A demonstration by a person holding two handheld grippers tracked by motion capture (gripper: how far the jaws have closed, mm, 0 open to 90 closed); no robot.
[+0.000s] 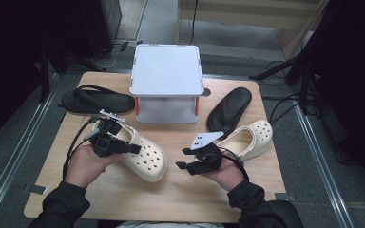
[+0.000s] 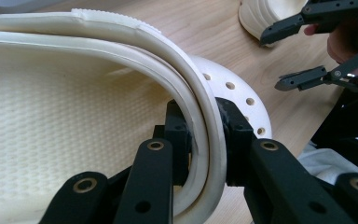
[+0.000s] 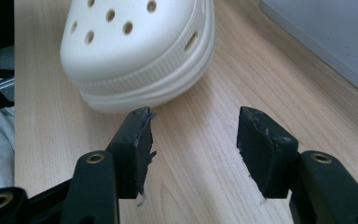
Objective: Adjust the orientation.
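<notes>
A cream clog (image 1: 147,156) lies on the wooden table (image 1: 123,199), toe toward the near right. My left gripper (image 1: 132,148) is shut on its side rim and folded-back strap. The left gripper view shows the pads (image 2: 230,135) pinching that cream wall (image 2: 205,140) from both sides, with the clog's footbed (image 2: 65,121) on the left. My right gripper (image 1: 180,158) stands open just right of the toe, with nothing between its jaws. In the right gripper view (image 3: 193,135) the perforated toe (image 3: 135,51) lies just ahead of the left jaw. A second cream clog (image 1: 252,137) rests behind the right hand.
A grey two-level stand (image 1: 166,71) sits at the table's far middle, and its edge (image 3: 326,37) is in the right gripper view. One black slipper (image 1: 97,100) lies to the left of the stand, another (image 1: 229,109) to its right. Bare wood lies along the near edge.
</notes>
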